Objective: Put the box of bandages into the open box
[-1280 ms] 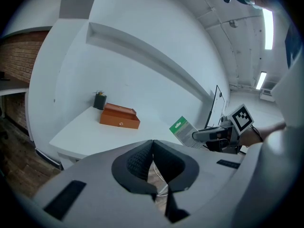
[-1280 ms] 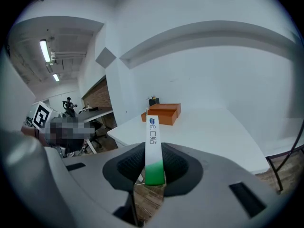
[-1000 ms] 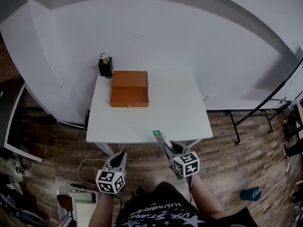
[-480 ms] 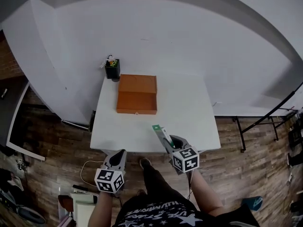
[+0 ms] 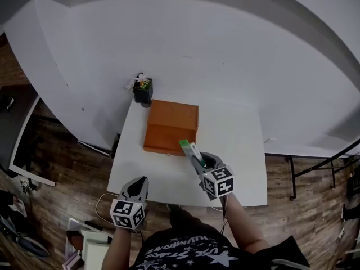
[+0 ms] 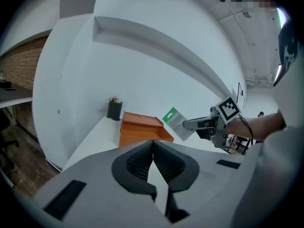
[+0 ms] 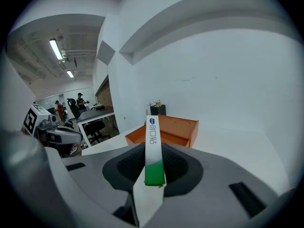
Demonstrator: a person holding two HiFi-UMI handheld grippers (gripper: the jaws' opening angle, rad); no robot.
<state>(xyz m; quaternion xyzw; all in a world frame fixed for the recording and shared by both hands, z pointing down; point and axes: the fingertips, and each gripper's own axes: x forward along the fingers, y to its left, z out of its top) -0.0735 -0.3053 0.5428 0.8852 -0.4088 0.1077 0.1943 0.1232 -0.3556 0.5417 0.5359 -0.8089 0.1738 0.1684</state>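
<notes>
Right gripper view: my right gripper (image 7: pixel 153 164) is clamped on the box of bandages (image 7: pixel 152 144), a thin green-and-white card carton held edge-on and upright. Head view puts it over the white table (image 5: pixel 239 151), just short of the open box (image 5: pixel 169 122), which is orange, rigid and smooth-walled. I'd carry forward, lower inside, then release. My left gripper (image 5: pixel 139 182) is pinched together and empty, short of the table.

A white table (image 5: pixel 236 151) stands against a plain white wall (image 5: pixel 197 49) on a brown wood-plank floor (image 5: pixel 62 167). A brick wall (image 6: pixel 21 65) adjoins the white one at the left. A black metal frame (image 5: pixel 291 179) stands at the right. Farther off, 2 ceiling strip lights (image 7: pixel 56 49) glow above a dark desk (image 7: pixel 97 111) and an office chair (image 7: pixel 97 127).
</notes>
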